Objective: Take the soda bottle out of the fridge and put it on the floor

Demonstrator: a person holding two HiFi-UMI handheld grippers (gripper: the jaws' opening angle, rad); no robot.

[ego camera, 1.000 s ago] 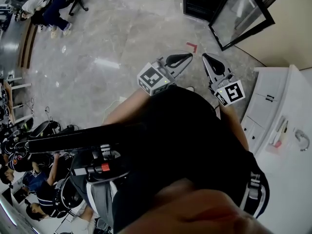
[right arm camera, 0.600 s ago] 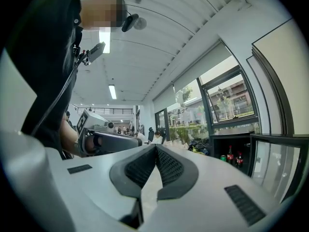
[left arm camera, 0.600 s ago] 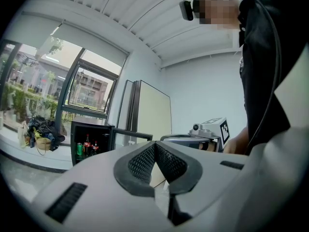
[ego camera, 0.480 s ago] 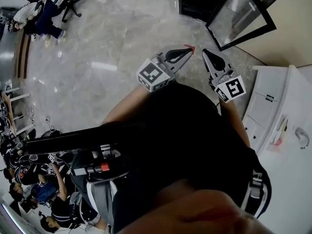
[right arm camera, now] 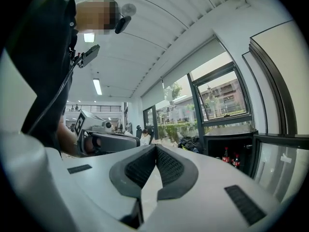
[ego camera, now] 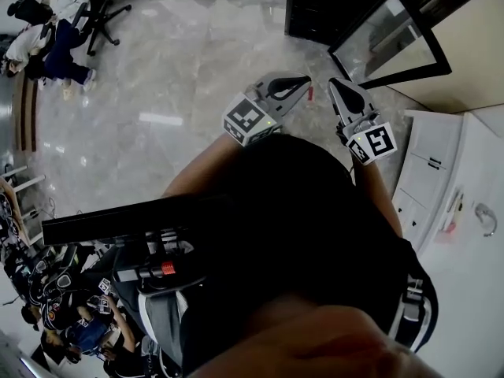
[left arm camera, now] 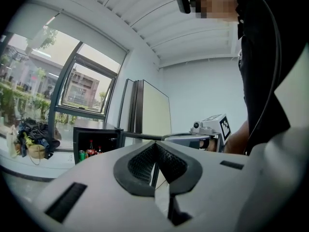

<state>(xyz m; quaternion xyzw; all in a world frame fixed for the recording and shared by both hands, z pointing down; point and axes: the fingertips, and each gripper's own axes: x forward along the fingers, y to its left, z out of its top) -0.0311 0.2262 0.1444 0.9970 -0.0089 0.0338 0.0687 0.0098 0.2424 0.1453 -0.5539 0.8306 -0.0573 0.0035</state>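
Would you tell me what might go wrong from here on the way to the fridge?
Both the left gripper and right gripper are shut; one must open before it reaches a bottle, or it may push it over. The bottles stand close together near a can, so a neighbour might get knocked. The open door juts out on the right and could be bumped.

I can read no words, numbers or brand names anywhere from here. The left marker cube (ego camera: 250, 120) and the right marker cube (ego camera: 373, 142) carry only black-and-white square patterns, with no letters or digits. In the right gripper view the soda bottles (right arm camera: 226, 154) inside the fridge (right arm camera: 212, 146) show red labels, but the print is too small for me to make out. In the left gripper view, the green can (left arm camera: 81, 154) shows no print I can resolve either.
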